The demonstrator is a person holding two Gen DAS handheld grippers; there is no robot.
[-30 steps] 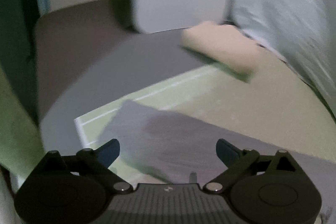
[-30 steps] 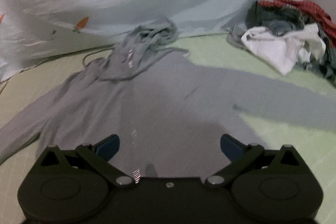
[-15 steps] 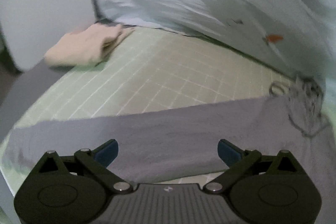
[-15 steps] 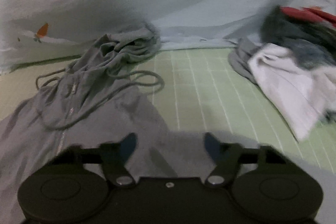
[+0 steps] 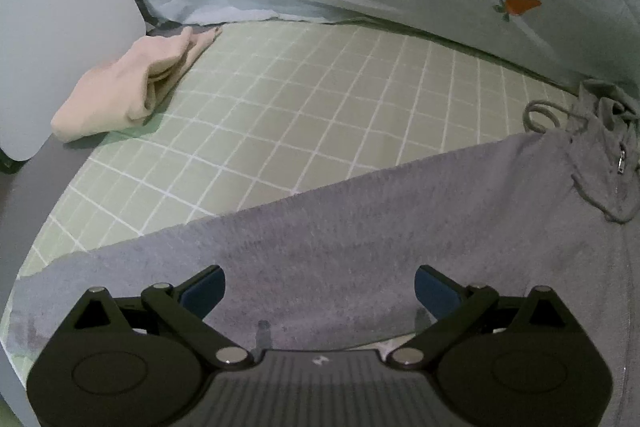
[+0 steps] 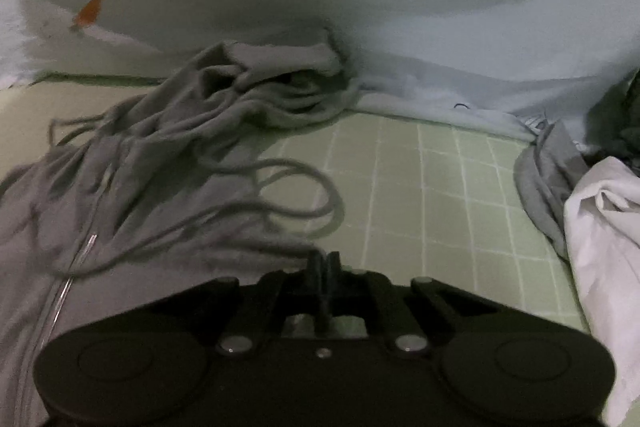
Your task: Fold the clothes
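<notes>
The right gripper (image 6: 325, 259) has its jaws pressed together at the edge of the grey hoodie (image 6: 132, 187), and fabric seems pinched between them, though blur makes the exact hold hard to read. Just beyond the jaws the hoodie's drawstring (image 6: 304, 187) loops over the green checked bed sheet (image 6: 420, 187), and the rumpled hood (image 6: 276, 87) lies up against the pale blue duvet (image 6: 400, 7). Off to the right sits a white garment (image 6: 600, 247) over a darker grey one, near but apart from the hoodie.

The left gripper (image 5: 320, 285) has its jaws spread wide and holds nothing; it hangs over the hoodie's sleeve (image 5: 340, 247), which stretches flat across the sheet toward the left edge of the bed. Farther out, on the bare sheet (image 5: 320, 99), a folded beige garment (image 5: 132, 83) rests near the corner, well apart from the sleeve. The duvet, printed with a small orange carrot (image 5: 520, 5), is heaped along the far side.
</notes>
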